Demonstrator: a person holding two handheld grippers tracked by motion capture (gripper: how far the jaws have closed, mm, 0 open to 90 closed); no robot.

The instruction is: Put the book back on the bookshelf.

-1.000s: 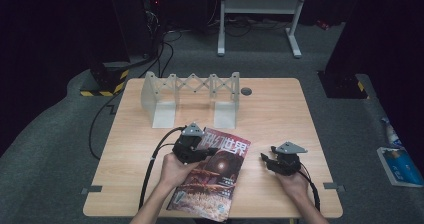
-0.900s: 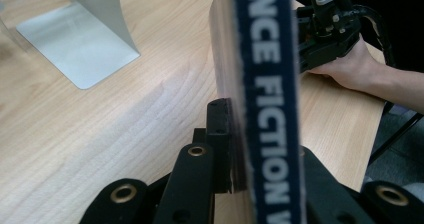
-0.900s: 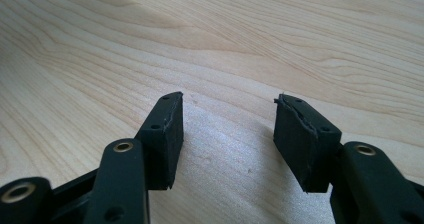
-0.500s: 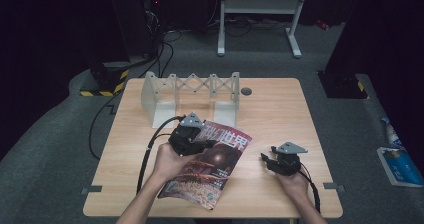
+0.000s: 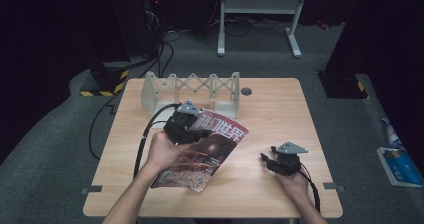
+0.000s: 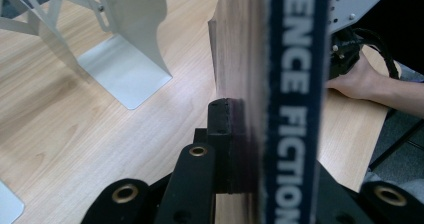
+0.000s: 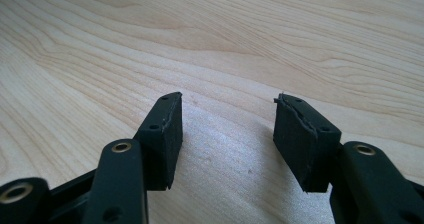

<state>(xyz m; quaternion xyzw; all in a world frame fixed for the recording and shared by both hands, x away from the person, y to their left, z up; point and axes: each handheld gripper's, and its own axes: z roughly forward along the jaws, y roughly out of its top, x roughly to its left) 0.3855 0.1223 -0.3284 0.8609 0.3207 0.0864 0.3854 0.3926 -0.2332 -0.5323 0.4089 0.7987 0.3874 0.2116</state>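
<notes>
The wooden table [image 5: 270,109] carries everything, and the white rack [image 5: 192,86] standing along its far edge serves as the landmark. Just in front of the rack, toward the person, a magazine [image 5: 210,151] is held tilted up off the table, its far corner near the rack's base. The left gripper [image 5: 182,126] sits at the magazine's far left edge, close in front of the rack, its fingers [image 6: 220,134] pinching the magazine's edge between them; the spine lettering runs upright in the left gripper view. The right gripper [image 5: 272,160] rests well to the right of the rack and nearer the person, its fingers [image 7: 162,134] spread apart over bare wood.
</notes>
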